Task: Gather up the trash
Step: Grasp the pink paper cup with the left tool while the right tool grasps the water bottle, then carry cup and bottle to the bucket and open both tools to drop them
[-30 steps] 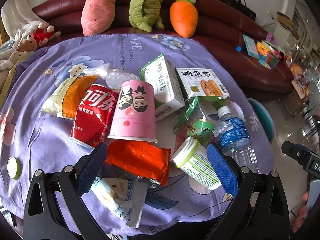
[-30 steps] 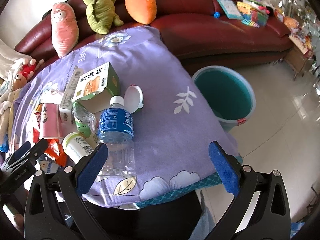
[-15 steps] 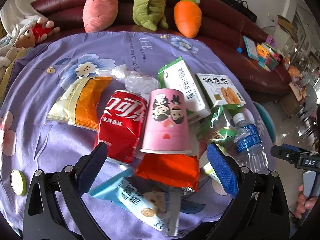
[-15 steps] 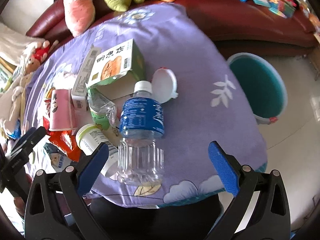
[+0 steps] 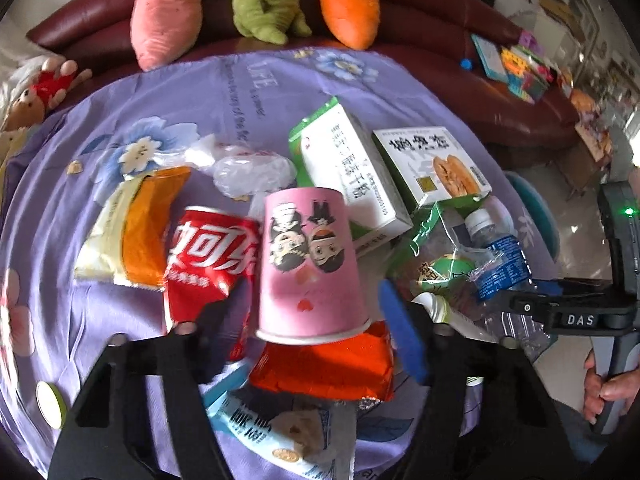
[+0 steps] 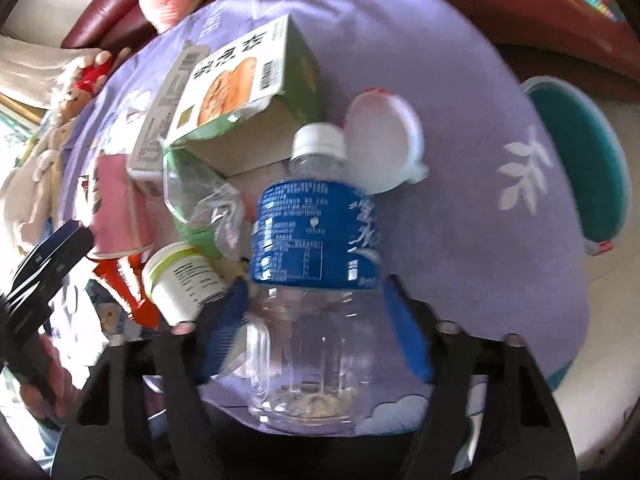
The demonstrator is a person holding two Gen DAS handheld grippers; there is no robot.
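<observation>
- Left wrist view: left gripper [image 5: 314, 314] points down at a litter heap on the purple flowered tablecloth [image 5: 48, 288]. Jaws closing, not yet shut.
- Pink paper cup [image 5: 310, 264] lies on its side between the two fingers, rim towards the camera; whether the blue pads touch it cannot be told, the picture being blurred.
- Cup rim overlaps an orange-red foil wrapper [image 5: 324, 364]; red cola can [image 5: 210, 264] just beside the cup on the left, yellow-orange snack bag [image 5: 128, 228] further left.
- Two cartons [image 5: 352, 176] beyond the cup, towards the table's far edge.
- Right wrist view: right gripper [image 6: 314, 322] points steeply down near the table's near edge. Jaws closing.
- Clear water bottle [image 6: 314, 256] with blue label lies between the fingers, white cap away from the camera; blue pads flank its clear lower body, contact unclear.
- White lid [image 6: 384, 148] beside the bottle's neck; small white pot [image 6: 180, 280] just left of the bottle.
- Teal bin [image 6: 580, 164] on the floor past the table's right edge.
</observation>
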